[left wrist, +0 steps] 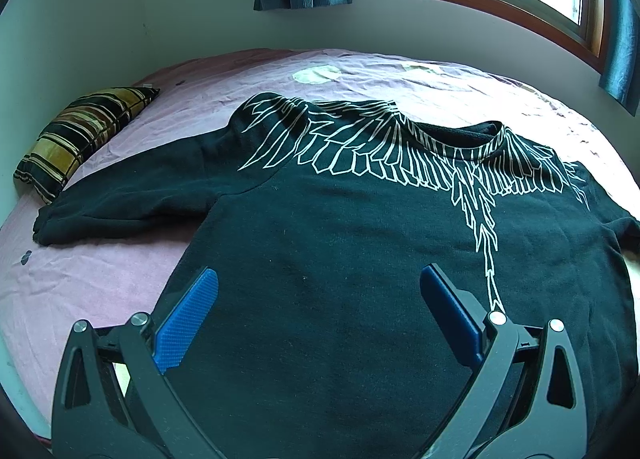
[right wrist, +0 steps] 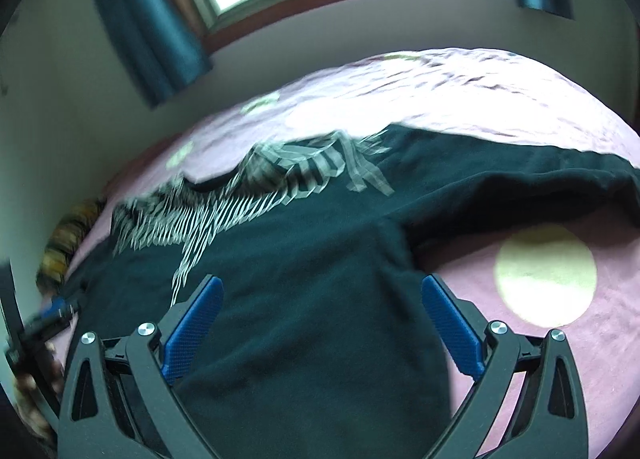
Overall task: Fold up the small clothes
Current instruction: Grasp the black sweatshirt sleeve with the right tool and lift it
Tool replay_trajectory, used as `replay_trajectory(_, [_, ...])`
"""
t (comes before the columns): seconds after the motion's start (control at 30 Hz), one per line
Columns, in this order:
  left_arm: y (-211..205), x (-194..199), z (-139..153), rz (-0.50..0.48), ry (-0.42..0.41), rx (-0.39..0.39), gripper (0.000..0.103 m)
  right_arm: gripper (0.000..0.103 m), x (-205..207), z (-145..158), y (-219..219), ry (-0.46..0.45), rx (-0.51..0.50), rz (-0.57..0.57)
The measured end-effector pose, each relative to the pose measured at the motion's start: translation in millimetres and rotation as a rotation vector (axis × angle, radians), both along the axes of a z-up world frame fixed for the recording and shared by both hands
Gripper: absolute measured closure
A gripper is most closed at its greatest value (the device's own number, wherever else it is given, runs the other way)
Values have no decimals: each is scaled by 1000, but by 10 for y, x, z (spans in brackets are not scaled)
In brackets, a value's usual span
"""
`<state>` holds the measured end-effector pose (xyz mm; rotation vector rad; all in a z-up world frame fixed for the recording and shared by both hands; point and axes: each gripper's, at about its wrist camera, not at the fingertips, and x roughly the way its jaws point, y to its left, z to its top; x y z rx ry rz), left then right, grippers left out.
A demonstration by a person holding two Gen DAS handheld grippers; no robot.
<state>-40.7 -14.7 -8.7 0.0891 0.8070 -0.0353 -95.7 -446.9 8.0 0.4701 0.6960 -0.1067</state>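
Left tongs (left wrist: 318,283): black plastic frame, triangular cutouts, silver round screws at pivots, blue textured pads (left wrist: 188,323). Right tongs (right wrist: 322,293): same black frame, silver screws, blue ribbed pads (right wrist: 194,329).

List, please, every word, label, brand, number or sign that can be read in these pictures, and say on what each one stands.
None: no readable text in either view.
The black sweatshirt bears only a white feather drawing, no letters.
The striped pillow and pink bedsheet show only patterns.
The right wrist view is blurred; nothing legible there.
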Motion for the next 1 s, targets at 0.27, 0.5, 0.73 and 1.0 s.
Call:
replay_trajectory(0.27, [74,29,-38,14,4,11,2,4,-692,-322,-1968,-63,426,-401])
replay_trajectory(0.5, [67,93,-80,25,21,13,2,5,-1379,-876,-2894,-139,654,-669])
replay_trajectory(0.73, [-15,142,-152,20,52,4,2,5,-1297,-889,-3200,-158,621,-708])
replay_trajectory(1.0, [-69,138,-179,13,58,11,2,12,-1160,-854,-3098,-143,557,-754])
